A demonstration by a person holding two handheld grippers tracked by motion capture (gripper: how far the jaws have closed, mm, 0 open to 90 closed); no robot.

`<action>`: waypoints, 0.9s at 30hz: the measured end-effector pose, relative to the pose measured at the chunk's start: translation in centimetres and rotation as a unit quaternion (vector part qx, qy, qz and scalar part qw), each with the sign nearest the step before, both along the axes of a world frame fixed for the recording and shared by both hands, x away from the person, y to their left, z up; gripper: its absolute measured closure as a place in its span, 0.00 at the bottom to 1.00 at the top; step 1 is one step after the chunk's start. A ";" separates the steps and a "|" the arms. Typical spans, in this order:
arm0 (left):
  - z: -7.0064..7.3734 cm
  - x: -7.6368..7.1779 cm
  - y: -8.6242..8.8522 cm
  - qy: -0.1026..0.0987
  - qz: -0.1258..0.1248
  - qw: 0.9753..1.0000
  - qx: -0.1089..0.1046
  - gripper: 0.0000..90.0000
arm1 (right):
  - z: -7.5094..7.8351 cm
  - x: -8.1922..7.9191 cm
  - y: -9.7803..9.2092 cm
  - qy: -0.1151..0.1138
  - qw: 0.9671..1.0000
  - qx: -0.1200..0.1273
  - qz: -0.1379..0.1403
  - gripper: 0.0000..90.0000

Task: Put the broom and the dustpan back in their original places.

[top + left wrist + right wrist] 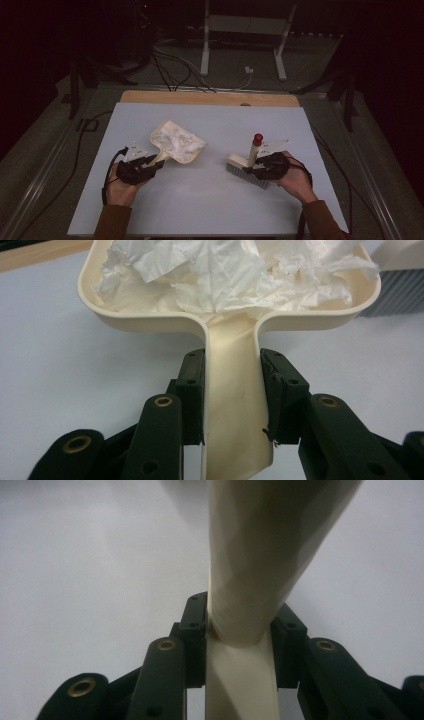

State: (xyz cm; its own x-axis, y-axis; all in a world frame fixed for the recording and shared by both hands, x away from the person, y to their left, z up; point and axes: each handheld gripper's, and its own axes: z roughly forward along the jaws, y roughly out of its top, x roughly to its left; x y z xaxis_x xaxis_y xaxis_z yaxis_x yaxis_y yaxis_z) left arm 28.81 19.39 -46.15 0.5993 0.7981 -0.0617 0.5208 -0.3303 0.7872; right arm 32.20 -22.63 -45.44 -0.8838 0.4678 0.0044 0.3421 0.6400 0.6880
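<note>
From the high view, your left gripper [150, 162] holds the dustpan [178, 142] at the table's [210, 210] left; your right gripper [260, 165] holds the brush [248, 166] at the right.

In the left gripper view, both jaws press the dustpan handle [235, 390], with crumpled tissue [225, 275] inside the pan.

In the right gripper view, the jaws clamp the brush handle [250, 580].

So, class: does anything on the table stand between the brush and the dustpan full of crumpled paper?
Nothing visible does. The left gripper holds the dustpan by its handle, the right gripper holds the brush, and only bare table lies between them.
</note>
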 end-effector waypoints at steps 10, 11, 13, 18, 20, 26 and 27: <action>-0.1 -0.3 0.3 -0.006 0.054 0.998 0.010 0.74 | 1.7 -0.3 -0.7 -0.029 0.997 0.052 -0.042 0.58; -0.2 -0.3 0.3 -0.006 0.059 0.998 0.011 0.74 | 1.9 -0.4 -0.7 -0.034 0.997 0.057 -0.047 0.58; -0.3 -0.4 0.4 -0.006 0.068 0.998 0.009 0.74 | 2.3 -0.5 -0.7 -0.045 0.995 0.067 -0.060 0.58; -0.4 -0.6 0.5 -0.008 0.091 0.996 0.006 0.74 | 3.0 -0.6 -0.8 -0.048 0.991 0.086 -0.094 0.62; -0.4 -0.6 0.5 -0.010 0.101 0.995 0.004 0.74 | 3.1 -0.6 -0.8 -0.050 0.988 0.094 -0.109 0.63; -0.3 -1.0 0.5 -0.016 0.127 0.992 -0.002 0.74 | 3.0 -0.4 -0.5 -0.046 0.979 0.125 -0.156 0.69; -0.2 -1.1 0.5 -0.017 0.132 0.991 -0.003 0.74 | 2.9 -0.4 -0.5 -0.044 0.977 0.129 -0.164 0.70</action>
